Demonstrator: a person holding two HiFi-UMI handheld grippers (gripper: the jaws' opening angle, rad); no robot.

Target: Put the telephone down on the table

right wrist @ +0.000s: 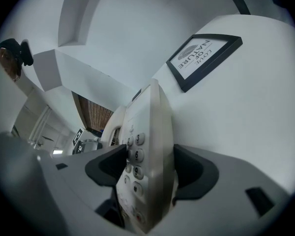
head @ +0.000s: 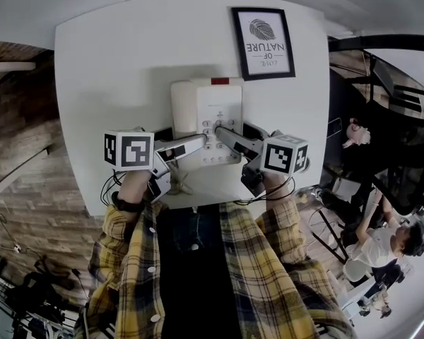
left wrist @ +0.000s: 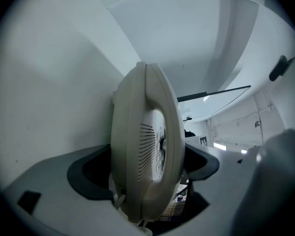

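A cream-white desk telephone with its handset on the left and keypad on the right lies over the middle of the white table. My left gripper is shut on its near left edge and my right gripper on its near right edge. In the left gripper view the telephone stands edge-on between the dark pads. In the right gripper view its keypad side is clamped between the pads. Whether the telephone touches the table I cannot tell.
A black-framed print lies on the table just beyond the telephone, to its right, also showing as the print. The table's near edge is by my body. Other people and dark furniture are off to the right, below the table.
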